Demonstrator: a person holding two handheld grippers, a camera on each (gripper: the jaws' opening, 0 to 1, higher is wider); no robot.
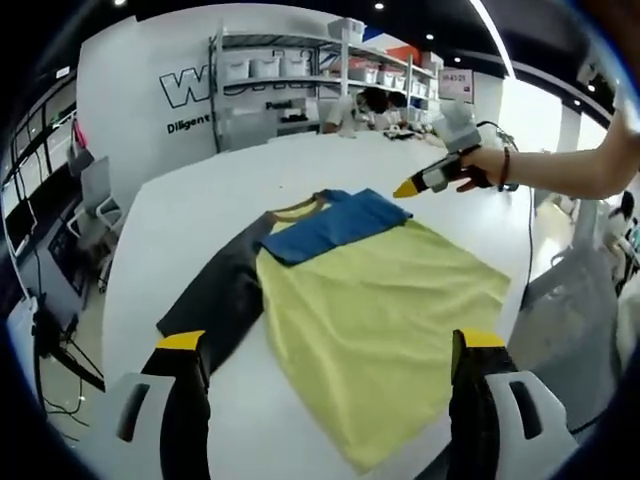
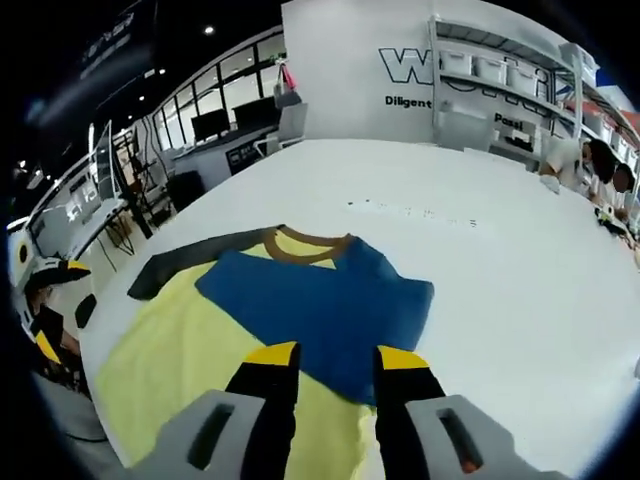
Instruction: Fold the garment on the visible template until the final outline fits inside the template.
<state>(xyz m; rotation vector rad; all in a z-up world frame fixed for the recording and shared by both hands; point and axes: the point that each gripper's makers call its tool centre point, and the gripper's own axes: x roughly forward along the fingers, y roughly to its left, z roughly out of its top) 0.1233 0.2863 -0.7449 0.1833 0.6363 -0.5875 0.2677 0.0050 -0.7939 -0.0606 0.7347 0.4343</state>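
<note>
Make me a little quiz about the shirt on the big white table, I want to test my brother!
1. True or false: the blue sleeve is folded over the yellow body of the shirt.
2. What colour is the sleeve that lies flat, unfolded, on the table? A) red B) dark grey C) white
3. Fill in: the shirt's collar is ____.

Key: 1 true. 2 B. 3 brown.

Both the left hand-held gripper and the right hand-held gripper are open and hold nothing.
</note>
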